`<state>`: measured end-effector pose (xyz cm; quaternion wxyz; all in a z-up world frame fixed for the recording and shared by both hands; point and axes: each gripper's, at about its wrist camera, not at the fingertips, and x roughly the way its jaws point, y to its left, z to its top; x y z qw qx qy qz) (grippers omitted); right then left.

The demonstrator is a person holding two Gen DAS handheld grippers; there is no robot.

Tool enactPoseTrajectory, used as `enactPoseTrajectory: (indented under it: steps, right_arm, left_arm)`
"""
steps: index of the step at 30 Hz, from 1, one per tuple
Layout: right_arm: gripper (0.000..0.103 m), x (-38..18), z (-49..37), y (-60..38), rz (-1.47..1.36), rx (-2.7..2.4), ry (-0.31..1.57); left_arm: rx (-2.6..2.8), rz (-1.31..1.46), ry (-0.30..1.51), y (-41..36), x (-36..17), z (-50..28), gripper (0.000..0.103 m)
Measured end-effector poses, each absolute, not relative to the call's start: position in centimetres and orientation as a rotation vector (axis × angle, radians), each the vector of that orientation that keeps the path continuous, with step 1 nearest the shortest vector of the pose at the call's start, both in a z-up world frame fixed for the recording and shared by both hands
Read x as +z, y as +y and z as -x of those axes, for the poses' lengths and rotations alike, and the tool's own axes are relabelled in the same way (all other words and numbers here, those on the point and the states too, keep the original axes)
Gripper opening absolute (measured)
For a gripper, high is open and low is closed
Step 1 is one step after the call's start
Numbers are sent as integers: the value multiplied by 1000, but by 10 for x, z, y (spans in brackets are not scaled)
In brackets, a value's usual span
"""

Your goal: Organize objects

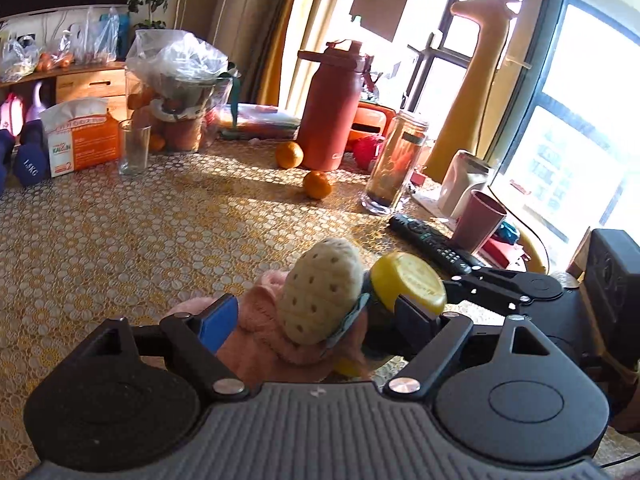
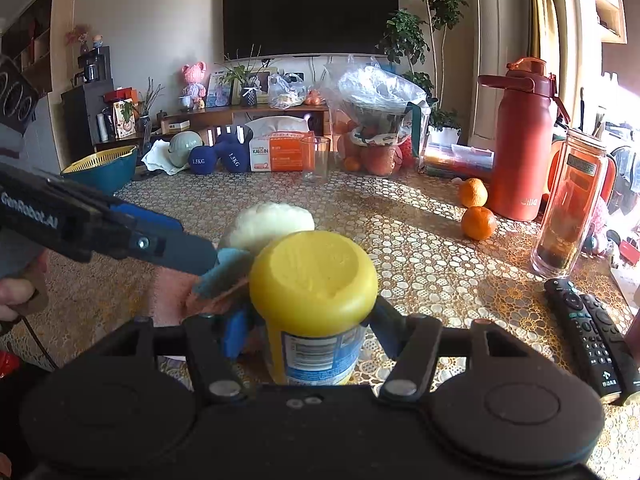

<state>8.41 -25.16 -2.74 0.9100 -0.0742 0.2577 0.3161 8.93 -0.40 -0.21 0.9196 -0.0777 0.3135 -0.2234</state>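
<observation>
My left gripper (image 1: pixel 316 320) is shut on a pink plush toy (image 1: pixel 264 328) with a cream strawberry-shaped top (image 1: pixel 320 296) and a teal leaf. My right gripper (image 2: pixel 308 328) is shut on a yellow-lidded jar (image 2: pixel 314 276) with a blue and white label, held just above the table. The jar also shows in the left wrist view (image 1: pixel 408 280), right beside the plush toy. The left gripper's arm (image 2: pixel 100 228) reaches in from the left in the right wrist view, with the plush toy (image 2: pixel 272 220) touching the jar's left side.
On the patterned table (image 1: pixel 120 240) stand a red thermos (image 1: pixel 332 108), two oranges (image 1: pixel 318 185), a glass bottle (image 1: pixel 394 168), a pink cup (image 1: pixel 478 220), remotes (image 2: pixel 588 336), a drinking glass (image 1: pixel 134 146), a tissue box (image 1: pixel 82 136), blue dumbbells (image 2: pixel 218 158) and a fruit bag (image 1: pixel 180 92).
</observation>
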Motion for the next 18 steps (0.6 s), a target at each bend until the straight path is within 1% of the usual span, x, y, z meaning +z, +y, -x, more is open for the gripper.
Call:
enactPoseTrajectory:
  steps: [3,7,10,11,12,18]
  right_arm:
    - [62,-27,-83,-251,157,655,529]
    - [62,-28,-82,-254,149,664,525]
    - [62,-28,-82,-260,134,677,524]
    - [61,-28,-82,-261,131,681,524]
    - [61,-28,-81,-263,128,685,525]
    - [61,-27,-76,-272,123,707,531]
  left_arm:
    - [-502,178,652,-10,-1,-98,87]
    - [-492,328,717,-1,-11,-123,86]
    - [-494,389,760,3,-20,-136,71]
    - [-489,382,776,1,-23,-139,60]
    - [-485,373,793,-2,-26,-141,52]
    - [-466,261,801,-19,-37,-139,49]
